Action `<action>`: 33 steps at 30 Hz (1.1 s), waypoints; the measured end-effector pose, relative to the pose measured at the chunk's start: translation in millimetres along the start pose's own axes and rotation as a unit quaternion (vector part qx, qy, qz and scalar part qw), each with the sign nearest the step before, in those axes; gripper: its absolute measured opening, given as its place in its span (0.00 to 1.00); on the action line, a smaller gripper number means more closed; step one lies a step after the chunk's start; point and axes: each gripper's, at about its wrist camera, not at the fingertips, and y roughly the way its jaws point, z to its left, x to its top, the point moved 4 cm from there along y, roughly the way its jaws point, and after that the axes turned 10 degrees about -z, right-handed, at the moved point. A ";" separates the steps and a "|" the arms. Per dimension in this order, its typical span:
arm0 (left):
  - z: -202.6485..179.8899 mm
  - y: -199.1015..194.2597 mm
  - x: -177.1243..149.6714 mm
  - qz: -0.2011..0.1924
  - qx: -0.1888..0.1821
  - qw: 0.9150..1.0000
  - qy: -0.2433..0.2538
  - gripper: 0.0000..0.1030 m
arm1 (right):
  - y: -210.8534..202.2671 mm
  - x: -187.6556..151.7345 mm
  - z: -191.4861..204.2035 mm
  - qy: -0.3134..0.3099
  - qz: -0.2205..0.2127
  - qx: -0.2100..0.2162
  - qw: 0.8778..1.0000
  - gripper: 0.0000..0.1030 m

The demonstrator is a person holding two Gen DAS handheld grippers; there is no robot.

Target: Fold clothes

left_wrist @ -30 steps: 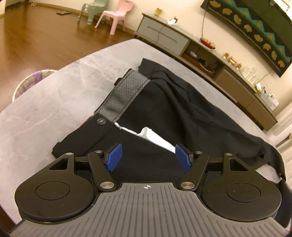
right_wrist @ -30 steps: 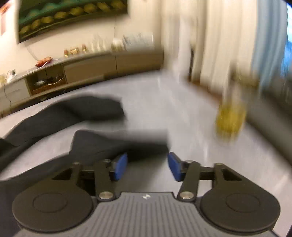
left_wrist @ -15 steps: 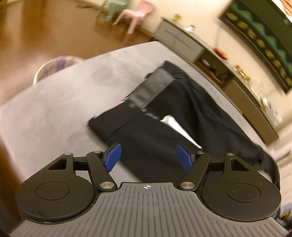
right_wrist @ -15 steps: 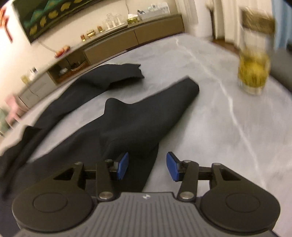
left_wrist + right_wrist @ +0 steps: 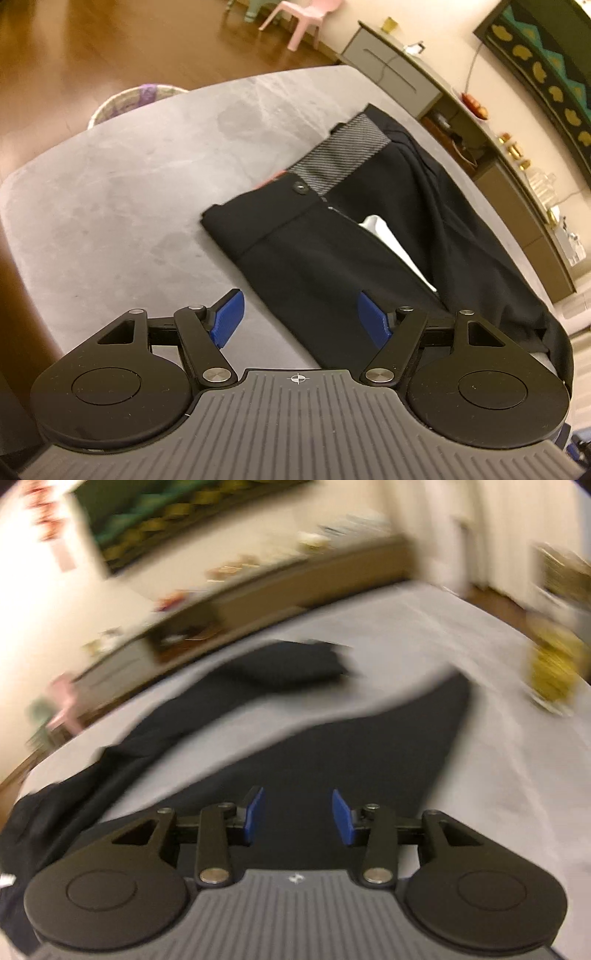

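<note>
Black trousers [image 5: 332,251] lie spread on the grey table [image 5: 129,192], with a grey patterned waistband [image 5: 340,155], a button and a white pocket lining [image 5: 388,236] showing. My left gripper [image 5: 301,317] is open and empty, just above the near edge of the waist part. In the blurred right wrist view the two trouser legs [image 5: 369,753] stretch away, their ends apart. My right gripper [image 5: 297,814] is open and empty over the nearer leg.
A woven basket [image 5: 129,103] stands on the wooden floor past the table's left edge. A glass of yellow liquid [image 5: 550,672] stands on the table to the right of the legs. A long sideboard [image 5: 491,147] runs along the wall behind.
My left gripper has drawn back and to the left, off the waist, so more bare table shows. My right gripper has swung over the nearer leg and its jaws have widened.
</note>
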 end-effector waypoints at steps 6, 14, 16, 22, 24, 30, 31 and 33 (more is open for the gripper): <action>-14.3 0.0 -0.8 0.000 -0.019 1.000 0.007 0.59 | 12.6 -14.5 -28.1 0.027 0.044 -0.014 0.999 0.54; -20.4 -2.3 -0.6 -0.007 -0.028 0.999 0.017 0.59 | 15.7 -22.0 40.7 -0.158 -0.038 -0.003 0.987 0.16; -20.2 -3.3 0.4 -0.008 -0.031 0.999 0.014 0.59 | 16.3 -23.8 58.3 -0.203 -0.058 0.000 0.977 0.07; -24.8 -4.2 0.6 -0.010 -0.037 0.999 0.022 0.59 | 14.7 -45.8 114.5 -0.338 -0.082 0.043 0.936 0.10; -23.8 -3.2 0.1 -0.008 -0.035 0.999 0.021 0.59 | 9.5 -74.6 136.2 -0.384 -0.042 0.103 0.917 0.26; -17.2 -4.9 2.7 -0.010 -0.038 0.999 0.008 0.59 | -20.4 -87.9 132.9 -0.371 0.004 0.198 0.907 0.35; -17.7 -5.6 3.0 -0.010 -0.041 0.999 0.007 0.59 | -23.2 -78.7 122.3 -0.350 -0.003 0.191 0.917 0.41; -19.8 -6.9 3.2 -0.010 -0.047 0.999 0.007 0.60 | -23.4 -59.8 98.0 -0.297 -0.009 0.170 0.940 0.45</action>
